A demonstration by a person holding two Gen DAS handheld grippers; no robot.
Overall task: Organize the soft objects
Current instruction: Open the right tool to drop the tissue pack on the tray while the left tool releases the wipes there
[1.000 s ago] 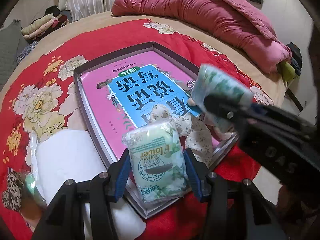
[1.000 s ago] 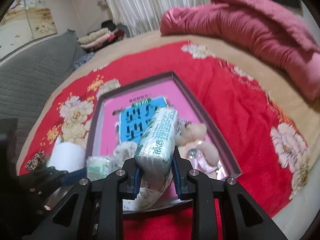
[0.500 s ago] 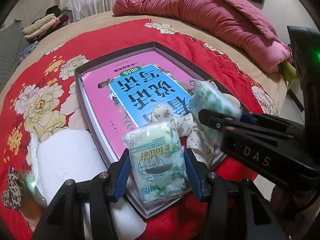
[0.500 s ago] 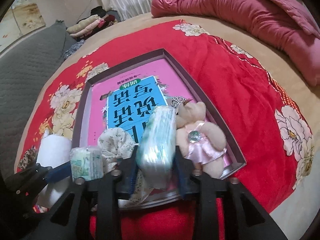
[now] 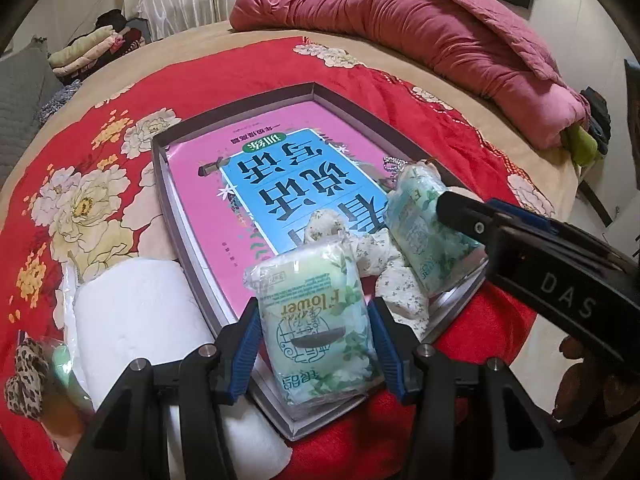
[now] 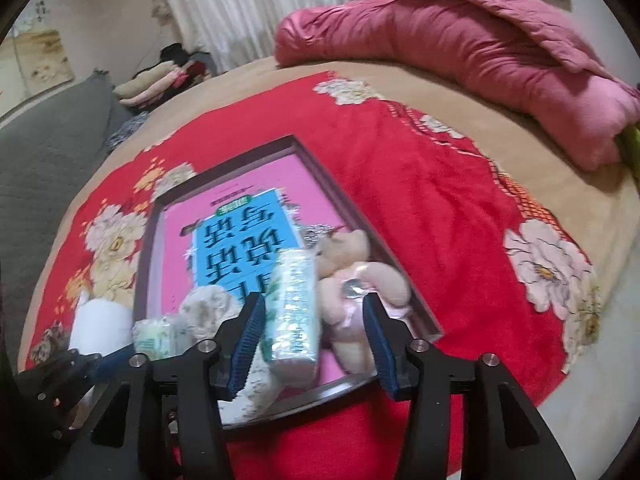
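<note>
Gripping: a green-and-white plastic-wrapped tissue pack (image 5: 318,320) is held between the blue-padded jaws of the left gripper (image 5: 316,344), which are closed on its two sides; the pack hangs over the near corner of the shallow dark-rimmed tray (image 5: 240,100).
Right jaws: the right gripper (image 6: 310,340) is seen with its jaws spread wide; a second green-and-white tissue pack (image 6: 294,308) stands on end between them, touched by neither pad as far as can be judged.
Second pack's place: it rests inside the tray, leaning by a floral-print cloth bundle (image 6: 208,304) and just beside a small beige teddy bear in a pink dress (image 6: 352,280).
Tray floor: a pink book with a blue title panel (image 5: 280,184) lies flat under the soft things.
Step in hand: a release of the second pack into the tray is judged to be under way or just done, with the first pack not yet set down.
Next move: the right gripper would need to be drawn back clear of the bear, and the left pack lowered into the free near part of the tray before those jaws are opened.
Outside the tray: a white tissue roll (image 5: 136,312) and a leopard-print item (image 5: 24,380) lie on the red floral bedspread (image 5: 80,120).
Hard to make out: the right view is blurred; the leopard-print item is cut off by the frame edge, and the bear is mostly hidden in the left view.
</note>
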